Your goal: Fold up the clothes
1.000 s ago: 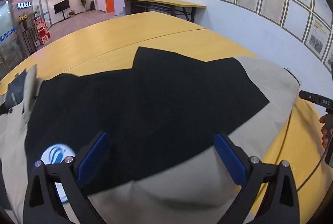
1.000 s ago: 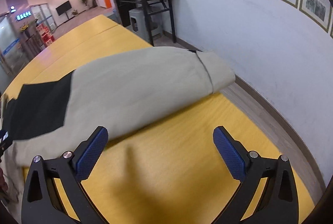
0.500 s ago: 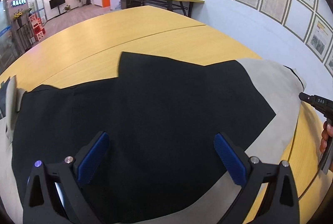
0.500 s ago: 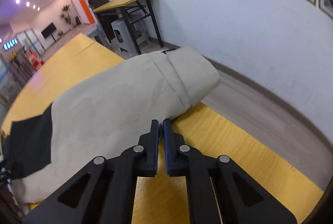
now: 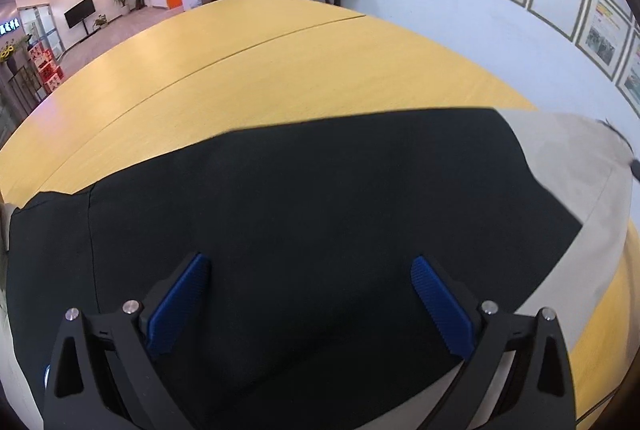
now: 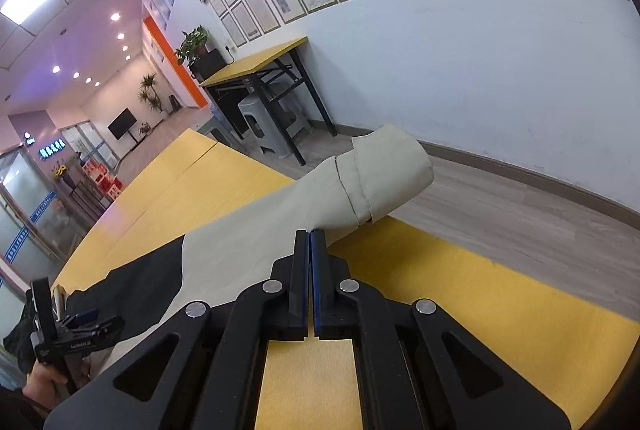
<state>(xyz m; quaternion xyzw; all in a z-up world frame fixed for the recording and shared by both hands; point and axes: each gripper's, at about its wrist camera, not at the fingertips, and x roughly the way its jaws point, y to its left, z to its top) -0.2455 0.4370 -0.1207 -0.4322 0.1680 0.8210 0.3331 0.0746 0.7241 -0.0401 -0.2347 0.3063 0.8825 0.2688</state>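
Observation:
A black and beige jacket (image 5: 320, 214) lies spread on the yellow table (image 5: 280, 70). My left gripper (image 5: 310, 290) is open just above its black panel, holding nothing. In the right wrist view my right gripper (image 6: 310, 236) is shut, its tips at the lower edge of the beige sleeve (image 6: 360, 186). The sleeve's cuff (image 6: 396, 166) sticks out past the table's edge. I cannot see whether any cloth sits between the jaws. The left gripper (image 6: 86, 320) shows at the lower left, over the black part (image 6: 132, 294).
The table's edge (image 6: 480, 262) runs close on the right, with wooden floor and a white wall beyond. A second table (image 6: 256, 64) with grey stools (image 6: 264, 126) stands further back. The tabletop stretches far ahead of the jacket.
My right gripper has gone from open to shut and moved up to the sleeve's edge. My left gripper has moved forward over the black panel; the white logo has left its view.

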